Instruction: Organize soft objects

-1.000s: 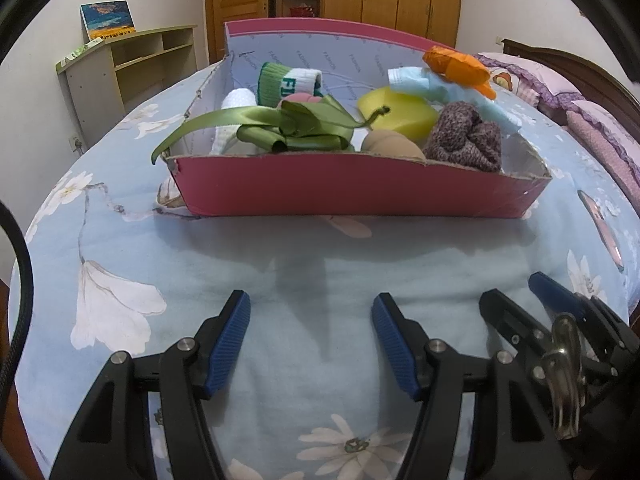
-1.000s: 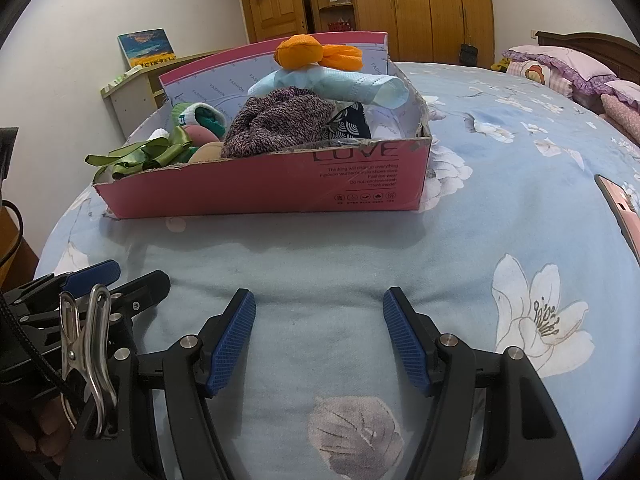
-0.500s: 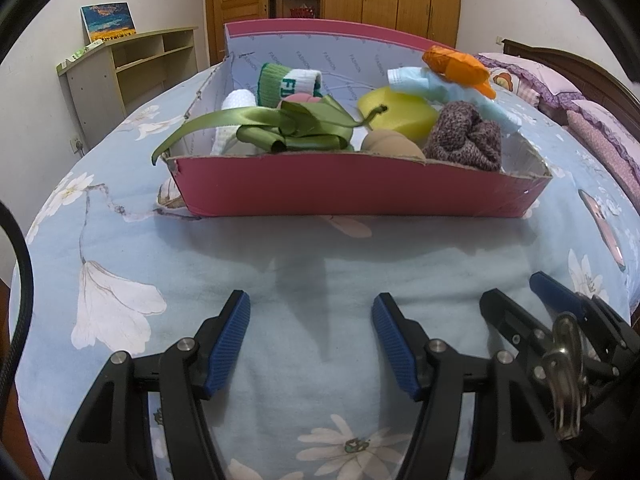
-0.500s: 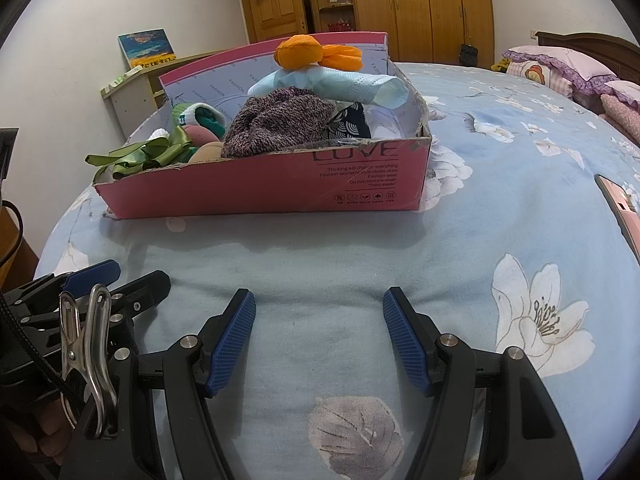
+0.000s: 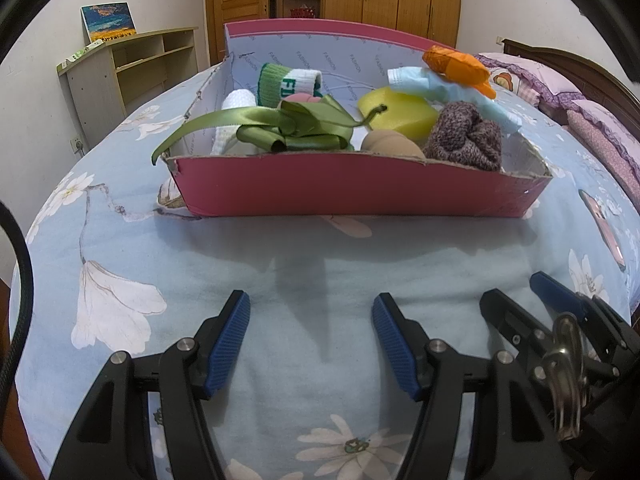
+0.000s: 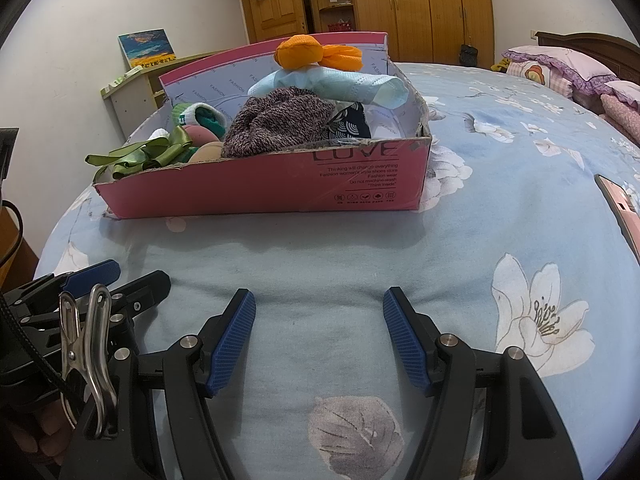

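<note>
A pink cardboard box sits on the blue floral bedspread and holds several soft things: a green ribbon, a yellow sponge, a purple knit piece, a green-white sock, a light blue face mask and an orange cloth. My left gripper is open and empty, low over the bedspread in front of the box. My right gripper is open and empty beside it, also short of the box.
A pink phone lies on the bedspread to the right. Pillows lie at the far right by the headboard. A low shelf with a picture stands at the left wall. Wooden wardrobes fill the back.
</note>
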